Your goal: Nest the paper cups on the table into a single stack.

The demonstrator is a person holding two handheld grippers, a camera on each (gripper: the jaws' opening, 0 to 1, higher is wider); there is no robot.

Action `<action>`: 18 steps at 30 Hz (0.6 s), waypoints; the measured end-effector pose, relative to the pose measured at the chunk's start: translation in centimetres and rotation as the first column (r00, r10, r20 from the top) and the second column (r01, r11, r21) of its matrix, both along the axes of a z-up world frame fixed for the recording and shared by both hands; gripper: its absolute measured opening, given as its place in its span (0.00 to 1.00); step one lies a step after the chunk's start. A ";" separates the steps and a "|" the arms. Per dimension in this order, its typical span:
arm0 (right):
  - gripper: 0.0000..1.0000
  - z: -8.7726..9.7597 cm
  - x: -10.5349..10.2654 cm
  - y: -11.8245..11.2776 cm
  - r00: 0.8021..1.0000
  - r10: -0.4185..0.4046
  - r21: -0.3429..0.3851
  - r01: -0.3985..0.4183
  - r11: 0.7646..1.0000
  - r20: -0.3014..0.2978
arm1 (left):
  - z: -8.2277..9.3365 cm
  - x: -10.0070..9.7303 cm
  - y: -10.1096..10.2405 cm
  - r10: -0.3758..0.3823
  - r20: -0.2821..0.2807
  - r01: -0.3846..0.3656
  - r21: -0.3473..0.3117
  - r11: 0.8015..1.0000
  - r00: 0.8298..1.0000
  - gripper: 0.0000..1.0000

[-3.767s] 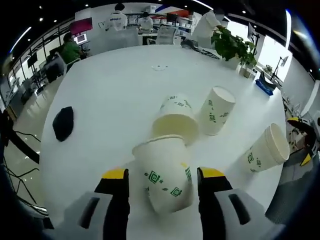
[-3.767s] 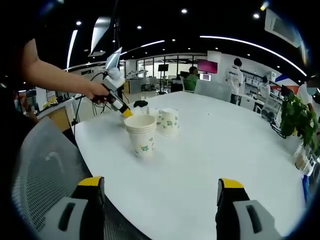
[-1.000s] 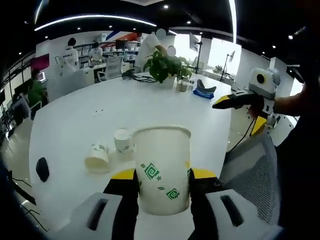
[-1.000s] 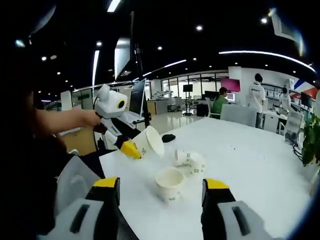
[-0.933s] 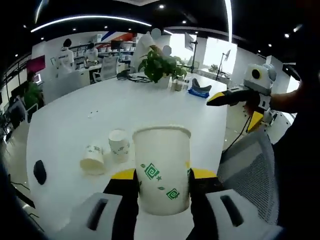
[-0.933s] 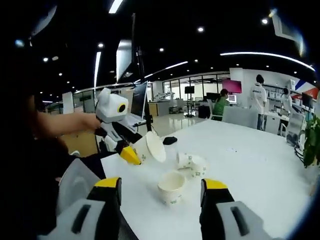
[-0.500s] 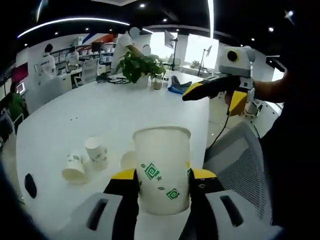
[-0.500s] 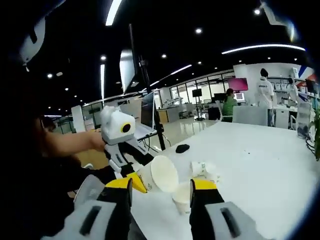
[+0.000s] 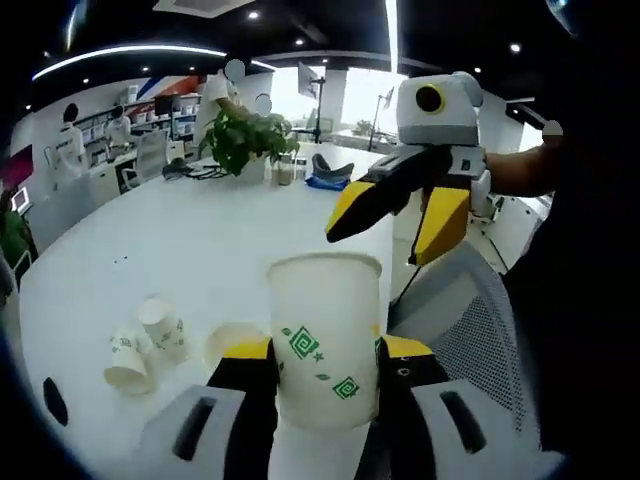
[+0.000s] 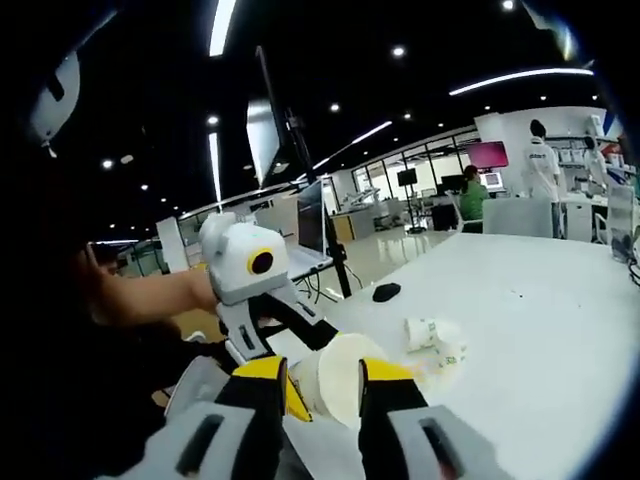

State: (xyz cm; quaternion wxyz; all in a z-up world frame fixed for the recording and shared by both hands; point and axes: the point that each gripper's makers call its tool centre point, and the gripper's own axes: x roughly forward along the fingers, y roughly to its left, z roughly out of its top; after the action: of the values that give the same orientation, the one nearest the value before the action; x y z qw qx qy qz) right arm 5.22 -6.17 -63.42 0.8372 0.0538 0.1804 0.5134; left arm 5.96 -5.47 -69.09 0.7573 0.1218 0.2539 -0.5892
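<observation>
The white table [image 9: 200, 230] carries an upright paper cup [image 9: 232, 345] and two more cups [image 9: 148, 340] lying close together. The left gripper [image 9: 322, 355] is clamped on a held cup [image 9: 325, 335], mid-wall, above the table's edge. The right gripper [image 10: 322, 385] sits half-closed with that cup's rim between its jaws. Thin paper should be light and easily crushed; a gentle grip low on the wall looks safest.
</observation>
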 end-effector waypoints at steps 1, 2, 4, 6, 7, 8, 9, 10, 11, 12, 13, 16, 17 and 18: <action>0.22 0.0 0.0 0.1 1.000 0.002 0.003 -0.002 1.000 -0.004 | 0.0 -0.1 -0.1 -0.005 0.004 0.005 -0.001 1.000 1.000 0.38; 0.20 0.0 -0.1 0.2 1.000 0.005 0.017 -0.004 1.000 -0.021 | 0.0 -0.2 -0.3 -0.012 0.013 0.012 0.000 1.000 1.000 0.38; 0.17 0.2 -0.2 0.3 0.998 0.005 0.057 -0.001 0.998 -0.065 | 0.1 -0.3 -0.5 -0.018 0.025 0.018 0.001 1.000 1.000 0.38; 0.16 0.1 0.0 0.3 0.997 0.004 0.059 0.001 0.998 -0.073 | 0.3 -0.5 -0.8 -0.022 0.033 0.022 0.002 1.000 0.999 0.38; 0.15 0.0 -0.1 0.4 0.997 0.002 0.056 0.003 0.998 -0.076 | 0.4 -0.6 -0.9 -0.024 0.036 0.024 0.002 1.000 0.999 0.38; 0.15 0.0 -0.1 0.4 0.997 0.002 0.058 0.003 0.998 -0.081 | 0.4 -0.6 -0.9 -0.024 0.038 0.024 0.000 1.000 0.999 0.38; 0.13 0.0 0.0 0.4 0.996 0.002 0.067 0.004 0.998 -0.093 | 0.5 -0.6 -1.1 -0.023 0.039 0.023 -0.002 1.000 0.999 0.38; 0.11 0.0 0.0 0.4 0.994 0.002 0.079 0.007 0.997 -0.108 | 0.5 -0.6 -1.1 -0.024 0.044 0.024 -0.002 1.000 0.999 0.38; 0.10 0.0 0.0 0.4 0.993 0.002 0.086 0.008 0.996 -0.116 | 0.6 -0.6 -1.2 -0.025 0.055 0.025 0.001 1.000 0.998 0.38; 0.10 0.0 0.1 0.4 0.993 0.002 0.087 0.009 0.996 -0.122 | 0.6 -0.6 -1.2 -0.026 0.060 0.026 0.004 1.000 0.998 0.38; 0.09 0.0 0.0 0.5 0.992 0.003 0.086 0.008 0.996 -0.123 | 0.6 -0.6 -1.2 -0.027 0.064 0.026 0.004 1.000 0.998 0.38; 0.06 -0.2 -0.1 0.6 0.991 0.005 0.082 0.006 0.997 -0.135 | 0.8 -0.4 -1.4 -0.026 0.079 0.026 0.004 1.000 0.997 0.38; 0.04 -0.2 -0.2 0.7 0.990 0.007 0.084 0.005 0.996 -0.139 | 0.8 -0.4 -1.4 -0.023 0.082 0.023 0.005 1.000 0.996 0.38; 0.02 -0.2 -0.2 0.7 0.990 0.008 0.088 0.005 0.996 -0.142 | 0.8 -0.3 -1.4 -0.021 0.084 0.021 0.006 1.000 0.996 0.38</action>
State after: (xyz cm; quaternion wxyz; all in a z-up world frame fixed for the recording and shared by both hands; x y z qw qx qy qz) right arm 5.04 -5.44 -63.66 0.8186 0.1270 0.2171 0.5163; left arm 5.66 -6.91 -68.34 0.7608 0.1509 0.2221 -0.5908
